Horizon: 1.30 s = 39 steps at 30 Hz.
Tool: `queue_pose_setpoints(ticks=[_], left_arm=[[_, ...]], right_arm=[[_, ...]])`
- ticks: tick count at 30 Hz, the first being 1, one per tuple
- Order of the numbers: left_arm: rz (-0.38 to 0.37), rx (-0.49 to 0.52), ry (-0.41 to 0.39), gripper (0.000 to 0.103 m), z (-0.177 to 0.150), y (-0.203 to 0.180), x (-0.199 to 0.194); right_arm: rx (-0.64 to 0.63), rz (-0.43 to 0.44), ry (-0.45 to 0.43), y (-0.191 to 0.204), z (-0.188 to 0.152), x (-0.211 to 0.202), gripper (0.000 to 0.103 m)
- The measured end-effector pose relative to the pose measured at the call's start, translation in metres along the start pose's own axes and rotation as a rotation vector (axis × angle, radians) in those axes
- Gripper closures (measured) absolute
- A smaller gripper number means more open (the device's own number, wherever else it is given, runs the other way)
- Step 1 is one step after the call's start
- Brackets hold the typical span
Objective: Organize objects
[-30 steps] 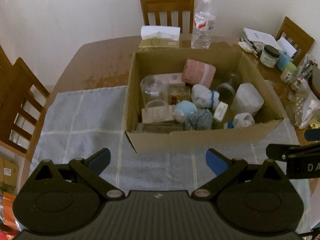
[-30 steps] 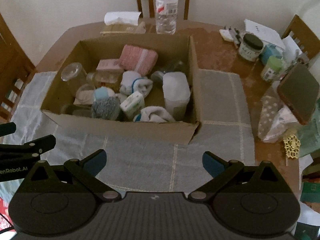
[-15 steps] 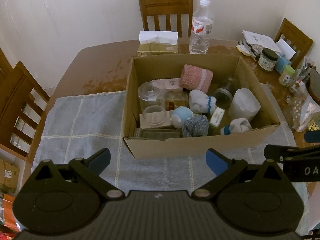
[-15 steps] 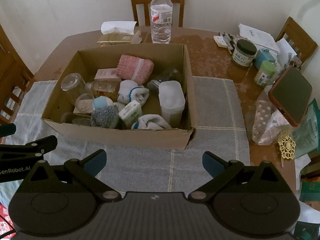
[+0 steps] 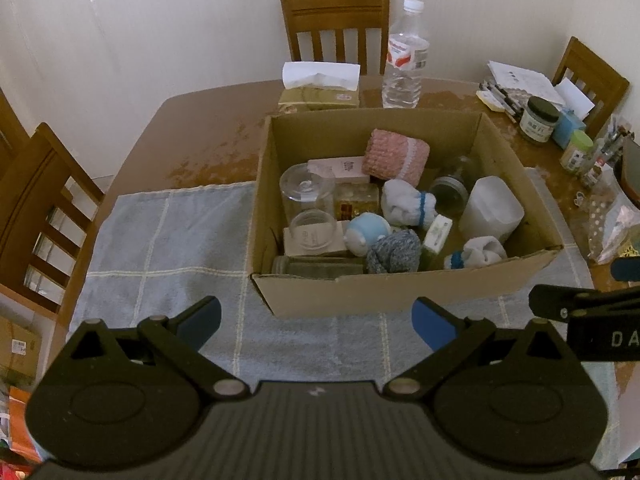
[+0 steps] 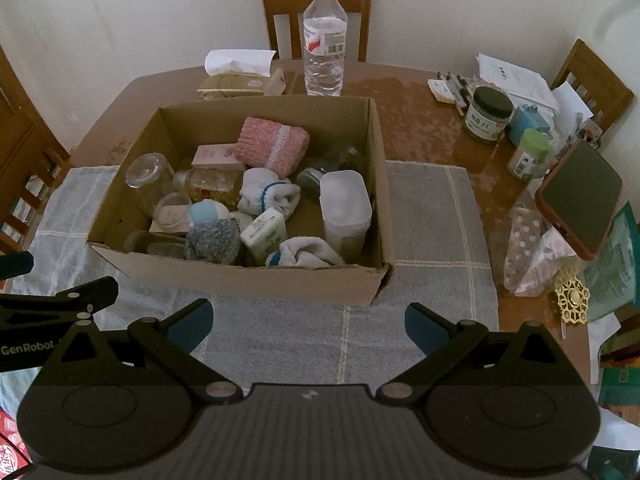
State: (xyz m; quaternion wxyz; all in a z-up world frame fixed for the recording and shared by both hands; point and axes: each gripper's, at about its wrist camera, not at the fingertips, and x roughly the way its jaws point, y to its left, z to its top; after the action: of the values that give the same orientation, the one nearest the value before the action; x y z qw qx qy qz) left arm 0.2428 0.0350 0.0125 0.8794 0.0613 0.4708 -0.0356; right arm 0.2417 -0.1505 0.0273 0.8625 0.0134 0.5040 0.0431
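Observation:
An open cardboard box (image 5: pixel 400 292) (image 6: pixel 240 276) stands on a grey towel (image 5: pixel 160 240) (image 6: pixel 432 208). It holds a pink knitted roll (image 5: pixel 396 156) (image 6: pixel 272 144), clear glass jars (image 5: pixel 306 192) (image 6: pixel 150 176), rolled white socks (image 5: pixel 404 204) (image 6: pixel 268 196), a grey knitted ball (image 5: pixel 394 250) (image 6: pixel 210 242), a white plastic tub (image 5: pixel 490 210) (image 6: pixel 344 210) and small cartons. My left gripper (image 5: pixel 316 316) is open and empty above the towel, in front of the box. My right gripper (image 6: pixel 308 322) is open and empty, also in front of the box.
A water bottle (image 5: pixel 404 56) (image 6: pixel 324 40) and a tissue box (image 5: pixel 320 88) (image 6: pixel 236 72) stand behind the box. Jars (image 6: pixel 488 114), papers, a phone (image 6: pixel 578 196) and plastic bags crowd the table's right side. Wooden chairs (image 5: pixel 336 24) stand around the table.
Both grippers have drawn back and risen from the box, which now looks smaller and farther. Both stay open. Nothing in the box has moved.

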Motion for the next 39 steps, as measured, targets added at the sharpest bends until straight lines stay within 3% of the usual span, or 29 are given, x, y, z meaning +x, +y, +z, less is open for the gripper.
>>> queue_pose_setpoints(ticks=[39], left_arm=[[-0.011,-0.018,-0.005,0.002,0.0083,0.0024,-0.0016]], right_arm=[[-0.008,-0.008,-0.002,0.0058,0.0030,0.0016,0.000]])
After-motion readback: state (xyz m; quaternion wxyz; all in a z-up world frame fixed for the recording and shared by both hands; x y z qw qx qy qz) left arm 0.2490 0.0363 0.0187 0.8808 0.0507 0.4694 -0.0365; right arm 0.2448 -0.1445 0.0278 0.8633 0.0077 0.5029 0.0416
